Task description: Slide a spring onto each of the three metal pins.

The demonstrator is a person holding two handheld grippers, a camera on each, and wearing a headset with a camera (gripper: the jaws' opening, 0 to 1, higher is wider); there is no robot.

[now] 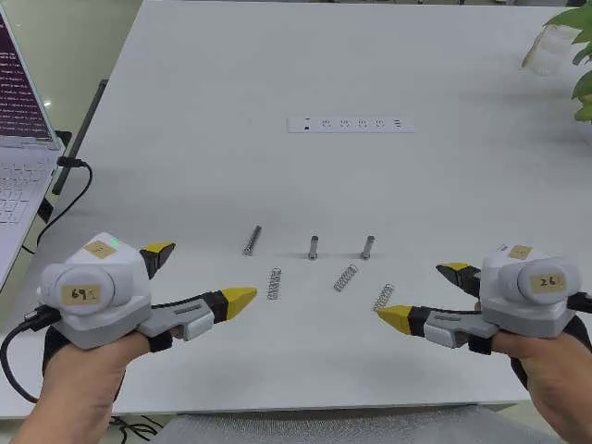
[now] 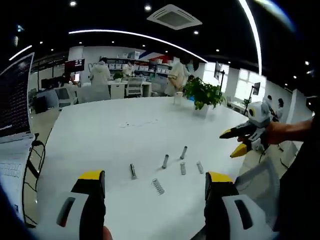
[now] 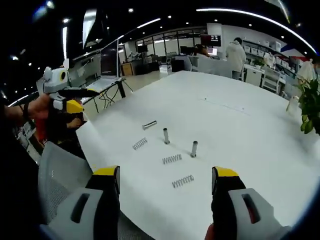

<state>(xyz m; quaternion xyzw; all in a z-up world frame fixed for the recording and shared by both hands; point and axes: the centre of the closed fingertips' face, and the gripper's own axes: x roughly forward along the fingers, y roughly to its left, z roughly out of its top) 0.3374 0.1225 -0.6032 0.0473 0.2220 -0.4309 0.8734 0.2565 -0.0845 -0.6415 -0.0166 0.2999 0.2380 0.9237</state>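
Left gripper (image 1: 201, 272) over near table edge, jaws spread, holding nothing; right gripper (image 1: 421, 292) opposite it, jaws spread too, also holding nothing. Between them three springs lie flat on white table (image 1: 277, 83): left spring (image 1: 274, 283), middle spring (image 1: 345, 277), right spring (image 1: 383, 296). Just beyond, row of metal pins, none with a spring on: left pin (image 1: 252, 240) on its side, middle pin (image 1: 314, 247) and right pin (image 1: 368, 246) upright. Power strip (image 1: 351, 124) further back, laptop (image 1: 18, 139) far left, plant (image 1: 578, 55) far right
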